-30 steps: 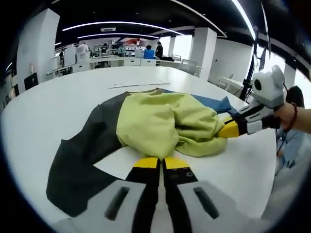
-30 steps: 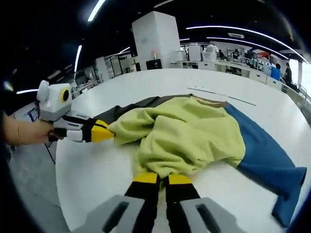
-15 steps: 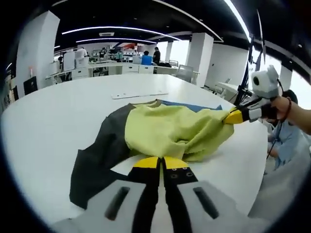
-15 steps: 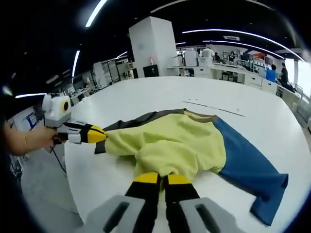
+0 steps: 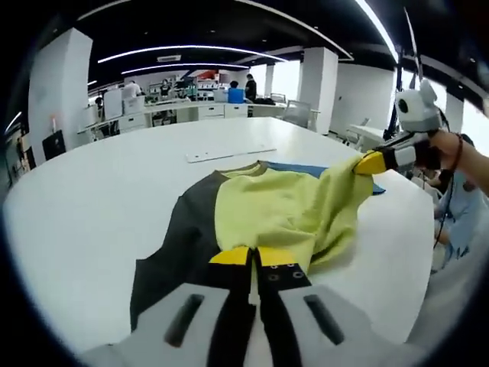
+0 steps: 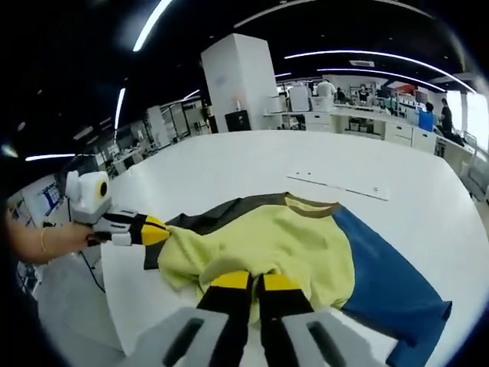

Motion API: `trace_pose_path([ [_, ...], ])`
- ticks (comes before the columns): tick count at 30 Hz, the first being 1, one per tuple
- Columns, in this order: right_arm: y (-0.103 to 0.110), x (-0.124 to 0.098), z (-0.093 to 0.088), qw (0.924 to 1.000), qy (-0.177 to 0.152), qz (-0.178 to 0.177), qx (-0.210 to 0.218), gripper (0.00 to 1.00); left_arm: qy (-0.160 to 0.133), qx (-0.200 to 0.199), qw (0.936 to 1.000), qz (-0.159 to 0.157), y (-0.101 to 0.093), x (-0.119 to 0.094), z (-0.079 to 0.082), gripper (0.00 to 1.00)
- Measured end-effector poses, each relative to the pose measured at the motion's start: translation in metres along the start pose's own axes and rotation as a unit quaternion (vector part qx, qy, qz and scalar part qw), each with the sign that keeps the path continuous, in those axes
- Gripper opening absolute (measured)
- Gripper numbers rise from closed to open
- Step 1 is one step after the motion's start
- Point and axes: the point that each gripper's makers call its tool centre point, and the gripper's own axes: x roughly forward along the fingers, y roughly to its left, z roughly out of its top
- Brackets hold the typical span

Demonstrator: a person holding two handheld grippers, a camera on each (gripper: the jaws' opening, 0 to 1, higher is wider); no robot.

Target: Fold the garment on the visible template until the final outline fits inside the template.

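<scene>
In the left gripper view we see our left gripper (image 5: 253,258) nearest, its yellow-tipped fingers (image 5: 231,256) pressed together on the near hem of the garment (image 5: 283,218), a yellow body with a dark grey sleeve to the left of the fingers and a blue sleeve beyond. The cloth rises from these fingers and stretches up to the right, where our right gripper (image 5: 372,162) pinches the other corner, held by a hand (image 5: 458,157). The garment hangs taut between the two grips, its far part lying on the white table (image 5: 92,191).

In the right gripper view the right gripper (image 6: 255,283) sits closest, fingers (image 6: 281,283) closed on the yellow fabric (image 6: 260,245) just ahead of them. To the left of those fingers the left gripper (image 6: 153,229) clamps the yellow edge, with a hand (image 6: 53,241) behind it. The blue sleeve (image 6: 382,283) spreads to the right of the fingers, the dark sleeve (image 6: 218,216) runs beyond on the left, and the brown collar (image 6: 312,204) lies farther off.

Past the collar, a thin pale strip (image 6: 336,186) lies flat on the table.
</scene>
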Motion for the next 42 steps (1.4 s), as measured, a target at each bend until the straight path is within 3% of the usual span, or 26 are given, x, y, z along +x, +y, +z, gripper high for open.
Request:
trace_pose_path([
  [6,-0.014,0.036,0.007,0.9997,0.015,0.007,0.020,0.00,0.010,0.008,0.9994,0.031,0.021,0.013,-0.003,0.00],
  [9,-0.028,0.057,0.002,0.9988,0.039,-0.005,0.030,0.00,0.015,0.002,0.9991,0.041,0.031,0.019,-0.006,0.00],
  [14,-0.037,0.076,-0.006,0.9966,0.061,-0.004,0.055,0.00,0.025,0.010,0.9983,0.051,0.039,0.027,-0.011,0.00],
  [20,-0.042,0.087,-0.017,0.9948,0.087,-0.009,0.052,0.00,0.044,0.021,0.9970,0.060,0.046,0.036,-0.022,0.00],
  [27,-0.043,0.087,-0.023,0.9938,0.098,-0.009,0.052,0.01,0.062,0.039,0.9952,0.064,0.047,0.038,-0.028,0.00],
  [30,-0.041,0.079,-0.011,0.9959,0.076,-0.011,0.047,0.03,0.064,0.033,0.9948,0.072,0.048,0.034,-0.028,0.02],
  [33,-0.038,0.067,0.000,0.9976,0.057,-0.010,0.039,0.09,0.067,0.042,0.9931,0.086,0.050,0.025,-0.030,0.07],
  [36,-0.038,0.051,0.007,0.9983,0.045,-0.012,0.037,0.21,0.058,0.025,0.9937,0.093,0.053,0.014,-0.028,0.15],
  [40,-0.042,0.033,0.005,0.9984,0.046,-0.017,0.030,0.36,0.045,0.007,0.9953,0.086,0.050,0.003,-0.022,0.21],
  [42,-0.044,0.025,-0.002,0.9981,0.054,-0.020,0.022,0.39,0.034,0.001,0.9962,0.081,0.046,-0.003,-0.019,0.23],
])
